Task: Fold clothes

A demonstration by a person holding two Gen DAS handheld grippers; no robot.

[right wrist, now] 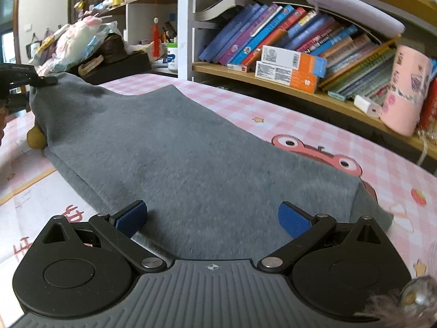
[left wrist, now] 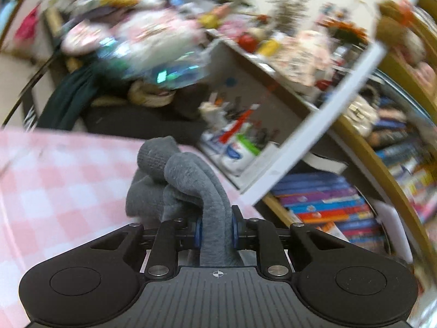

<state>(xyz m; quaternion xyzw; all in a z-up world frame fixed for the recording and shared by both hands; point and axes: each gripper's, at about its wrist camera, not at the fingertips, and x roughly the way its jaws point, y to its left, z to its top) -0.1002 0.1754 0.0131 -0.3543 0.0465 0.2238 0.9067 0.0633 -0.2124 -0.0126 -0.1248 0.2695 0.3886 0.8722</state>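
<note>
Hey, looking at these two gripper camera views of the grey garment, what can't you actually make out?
- Left wrist view: the shelves and clutter behind are motion-blurred; most of the grey garment is hidden, bunched in the left gripper.
- Right wrist view: the garment's near edge is hidden under the open right gripper; the book spines are too small to read.
- Garment type: undeterminable, no sleeves or legs visible.

1. Left wrist view: strong motion blur smears everything beyond the jaws; the grey garment [left wrist: 191,186] they clamp stays sharp.
2. Right wrist view: sharp, evenly lit by soft indoor light.
3. Fisheye distortion curves the bookshelf [right wrist: 300,93] beyond the jaws.
</note>
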